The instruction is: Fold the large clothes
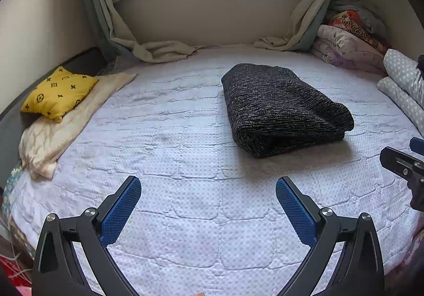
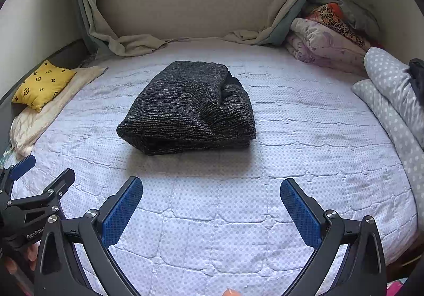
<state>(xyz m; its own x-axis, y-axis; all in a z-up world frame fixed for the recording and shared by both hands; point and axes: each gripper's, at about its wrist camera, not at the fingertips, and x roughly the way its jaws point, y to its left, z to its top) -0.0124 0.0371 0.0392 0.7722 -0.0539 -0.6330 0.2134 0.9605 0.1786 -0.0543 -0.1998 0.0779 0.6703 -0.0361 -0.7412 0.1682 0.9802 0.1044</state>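
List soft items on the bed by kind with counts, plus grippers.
Folded dark knit garment: 1
Yellow pillow: 1
Polka-dot pillows: 2
Beige blanket: 1
Floral quilt: 1
Grippers, both open: left gripper, right gripper: 2
Total: 8

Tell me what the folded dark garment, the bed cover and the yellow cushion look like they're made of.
Folded dark garment: looks like a thick knit, black flecked with grey, with ribbed rows and a matte, soft bulk at the fold.
Bed cover: seems to be quilted fabric, pale with small dots, with stitched lines puckering it into padded panels.
Yellow cushion: probably smooth woven cloth with a black printed pattern; the exact fibre cannot be told.
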